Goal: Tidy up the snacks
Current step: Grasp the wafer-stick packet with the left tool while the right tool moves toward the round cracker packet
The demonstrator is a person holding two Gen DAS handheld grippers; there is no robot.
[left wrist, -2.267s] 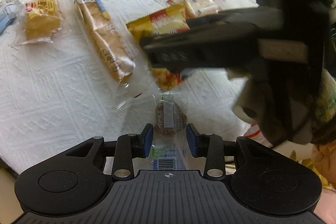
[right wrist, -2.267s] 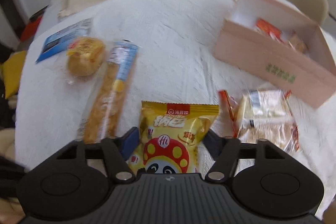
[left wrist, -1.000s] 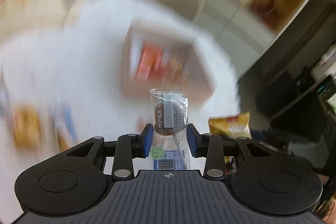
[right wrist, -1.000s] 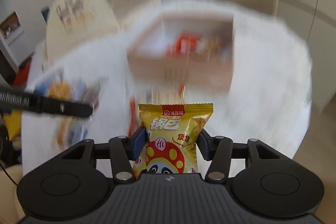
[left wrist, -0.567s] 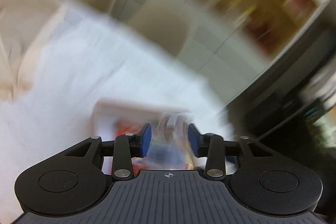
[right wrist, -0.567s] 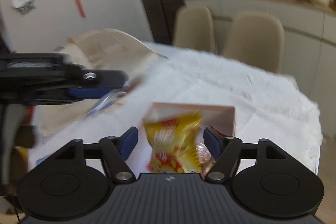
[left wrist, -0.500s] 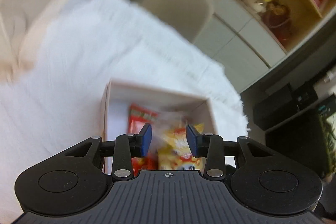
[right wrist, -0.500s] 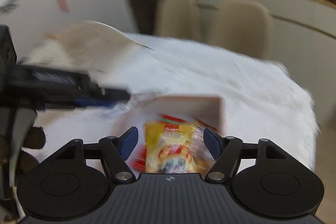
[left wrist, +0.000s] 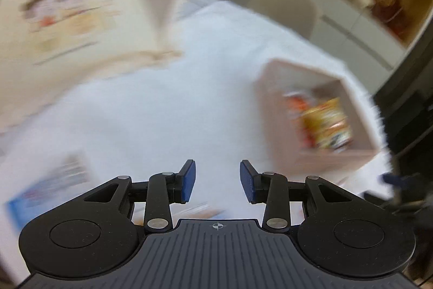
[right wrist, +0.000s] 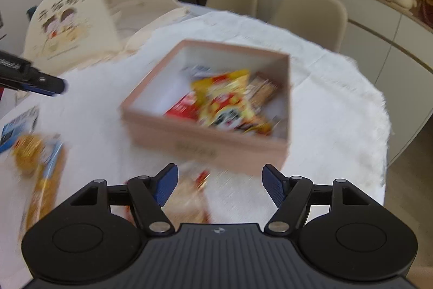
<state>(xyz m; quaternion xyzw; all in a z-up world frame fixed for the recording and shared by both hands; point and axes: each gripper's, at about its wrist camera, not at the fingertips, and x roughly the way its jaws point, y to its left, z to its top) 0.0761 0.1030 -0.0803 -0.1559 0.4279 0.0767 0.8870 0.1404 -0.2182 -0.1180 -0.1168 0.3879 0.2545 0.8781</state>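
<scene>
Pink box [right wrist: 205, 145] with yellow snack packet [right wrist: 227, 99]

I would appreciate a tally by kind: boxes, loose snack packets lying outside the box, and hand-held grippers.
Box: 1
Loose packets: 4 (blue, cake, stick, cracker)
Hand-held grippers: 2 (left, right)
Total: 7
</scene>
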